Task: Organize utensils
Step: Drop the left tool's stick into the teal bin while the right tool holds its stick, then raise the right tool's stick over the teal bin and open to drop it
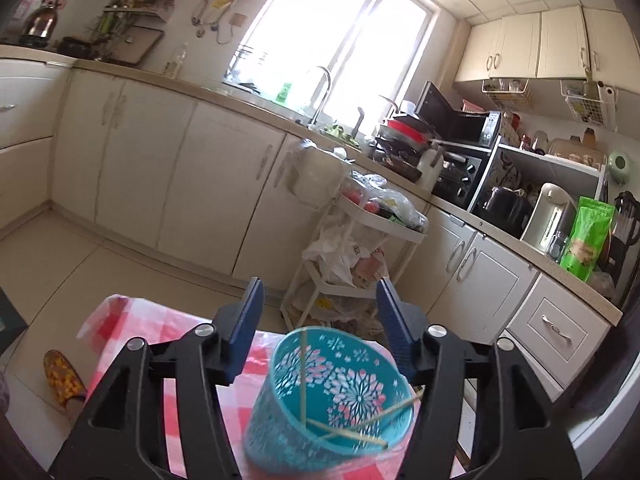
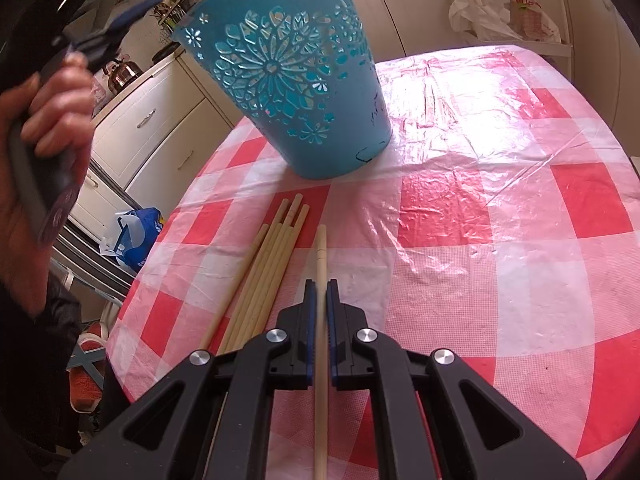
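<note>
Basically, state by item:
Bucket: teal cut-out flower bucket (image 2: pixel 288 80) stands on the table, tilted in both views; it is the landmark below.
Chopsticks inside: three sticks (image 1: pixel 352 424) lie crossed inside the bucket, seen from above only in the left wrist view.
Loose chopsticks: bundle (image 2: pixel 260 276) lies flat on the cloth just in front of the bucket base; seen only in the right wrist view.
Single chopstick: one stick (image 2: pixel 321 264) lies just right of the bundle, tip toward the bucket.
Right gripper: (image 2: pixel 321 292) clenched on the single chopstick, pads against both sides.
Left gripper: (image 1: pixel 320 304) released, jaws standing wide above the bucket mouth, nothing pressed between them.
Left hand: (image 2: pixel 44 128) blurred, left of the bucket, wrapped round the gripper handle.
Surface: red-and-white check cloth (image 2: pixel 500 208) under clear plastic, glare behind the bucket.
Room: kitchen; cream cabinets (image 1: pixel 152 160), bright window (image 1: pixel 336 40), white trolley (image 1: pixel 360 248) with bags beyond the bucket; slipper (image 1: pixel 64 380) on the floor left of it.
</note>
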`<state>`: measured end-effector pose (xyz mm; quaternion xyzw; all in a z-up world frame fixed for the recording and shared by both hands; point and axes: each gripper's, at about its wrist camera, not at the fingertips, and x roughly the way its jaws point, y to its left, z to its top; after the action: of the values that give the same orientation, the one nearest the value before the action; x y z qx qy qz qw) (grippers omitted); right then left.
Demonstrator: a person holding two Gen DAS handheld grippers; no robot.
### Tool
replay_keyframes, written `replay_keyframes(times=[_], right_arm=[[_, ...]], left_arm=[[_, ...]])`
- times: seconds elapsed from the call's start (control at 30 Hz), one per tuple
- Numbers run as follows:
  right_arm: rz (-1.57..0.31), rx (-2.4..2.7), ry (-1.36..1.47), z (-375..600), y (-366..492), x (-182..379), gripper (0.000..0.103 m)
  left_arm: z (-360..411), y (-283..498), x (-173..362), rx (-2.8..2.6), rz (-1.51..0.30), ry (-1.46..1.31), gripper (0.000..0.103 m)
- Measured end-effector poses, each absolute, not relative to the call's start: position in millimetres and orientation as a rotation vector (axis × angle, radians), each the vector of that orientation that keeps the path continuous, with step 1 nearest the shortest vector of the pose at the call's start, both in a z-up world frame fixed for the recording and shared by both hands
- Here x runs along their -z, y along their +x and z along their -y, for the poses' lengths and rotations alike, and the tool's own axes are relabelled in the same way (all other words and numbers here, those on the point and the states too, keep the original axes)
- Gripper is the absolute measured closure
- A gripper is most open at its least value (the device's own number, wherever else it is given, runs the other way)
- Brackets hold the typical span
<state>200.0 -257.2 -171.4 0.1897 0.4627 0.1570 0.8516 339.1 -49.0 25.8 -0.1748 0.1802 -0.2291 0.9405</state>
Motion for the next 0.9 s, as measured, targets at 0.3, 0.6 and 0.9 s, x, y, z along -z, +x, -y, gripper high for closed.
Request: replay_keyframes(times=[0.3,0.6,0.9], right_arm=[[-1.005,-0.307,0.276,245,203,167,0.097],[-1.077,-0.342,-0.027,213,220,161,0.096],[-0.695,-0.300,0.135,234,170,124,0.097]], left_arm=[[36,290,39,0.483,-0.554,-0.275,0.038],[38,265,77,0.503,-0.651,-0.207,0.038],[50,268,50,0.476,-0.612,-0.253,0.035]])
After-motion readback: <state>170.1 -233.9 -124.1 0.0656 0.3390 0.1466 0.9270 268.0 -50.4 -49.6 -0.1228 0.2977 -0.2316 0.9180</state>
